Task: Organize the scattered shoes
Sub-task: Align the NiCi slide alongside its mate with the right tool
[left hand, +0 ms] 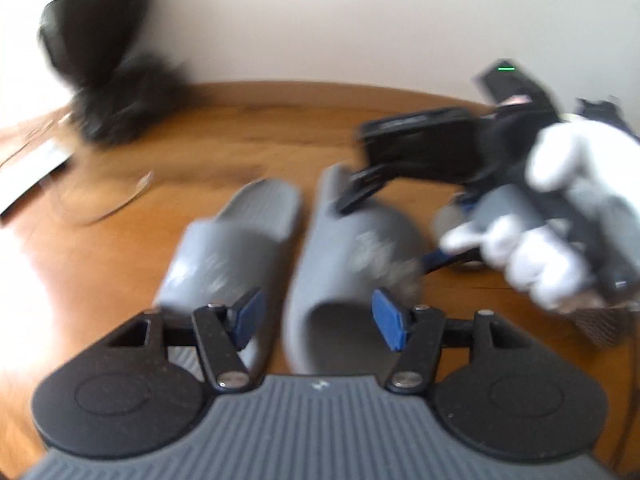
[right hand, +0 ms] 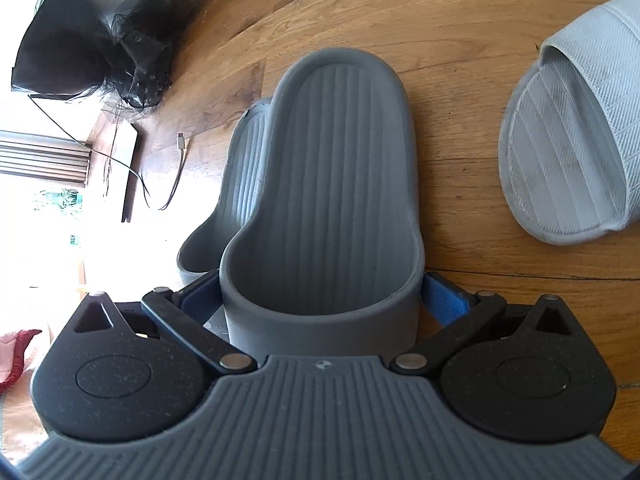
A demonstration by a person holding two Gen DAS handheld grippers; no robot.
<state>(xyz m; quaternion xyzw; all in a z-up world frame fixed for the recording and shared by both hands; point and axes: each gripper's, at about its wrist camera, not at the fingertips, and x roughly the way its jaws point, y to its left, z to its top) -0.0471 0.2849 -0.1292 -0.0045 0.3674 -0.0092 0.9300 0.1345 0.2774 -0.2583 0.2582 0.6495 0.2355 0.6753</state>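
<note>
Right gripper (right hand: 320,304): fingers clamped round the dark grey slipper (right hand: 332,184) heel.
Left gripper (left hand: 316,320): half open, empty.
Risk: dragging could knock the paired slipper (right hand: 236,184) askew.

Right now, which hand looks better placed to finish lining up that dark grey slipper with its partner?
The right. Its tool already straddles the heel of the dark grey slipper, pads against both sides. The left tool hangs open above the pair, gripping nothing, and its view is blurred.
</note>
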